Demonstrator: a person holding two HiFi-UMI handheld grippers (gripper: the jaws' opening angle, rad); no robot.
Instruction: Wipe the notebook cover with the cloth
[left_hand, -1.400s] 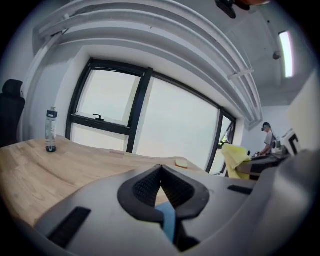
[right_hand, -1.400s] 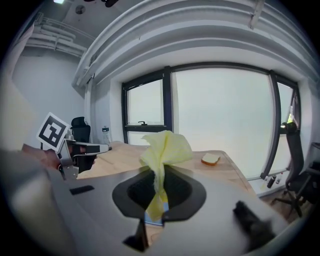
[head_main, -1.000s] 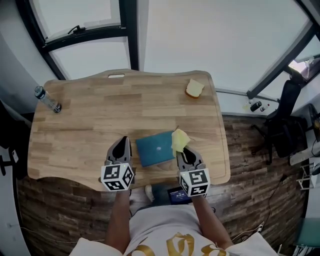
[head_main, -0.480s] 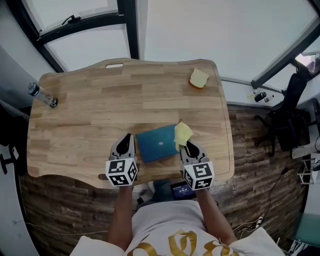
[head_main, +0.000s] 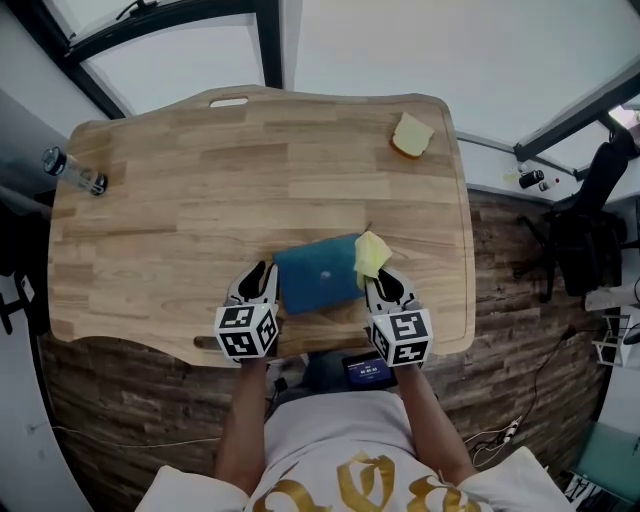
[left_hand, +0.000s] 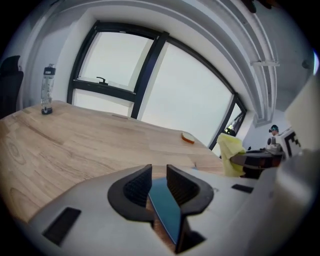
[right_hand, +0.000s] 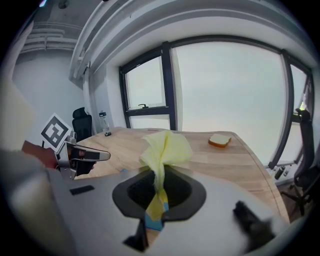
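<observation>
A teal notebook (head_main: 320, 272) lies flat on the wooden table (head_main: 200, 200), close to its near edge. My left gripper (head_main: 262, 283) is at the notebook's left edge. In the left gripper view its jaws (left_hand: 159, 175) are shut on the notebook's teal edge (left_hand: 167, 212). My right gripper (head_main: 383, 283) is at the notebook's right edge, shut on a yellow cloth (head_main: 371, 255). The bunched cloth (right_hand: 165, 147) stands up out of the right gripper (right_hand: 159, 182) and hangs over the notebook's right end.
A clear bottle (head_main: 70, 170) lies at the table's far left. A sponge-like yellow block (head_main: 411, 135) sits at the far right corner. A dark device with a lit screen (head_main: 366, 370) is below the table's near edge, by the person's lap. Windows stand behind the table.
The left gripper has moved right onto the notebook's left edge. The right gripper still holds the cloth at the right edge. The head view has shifted.
</observation>
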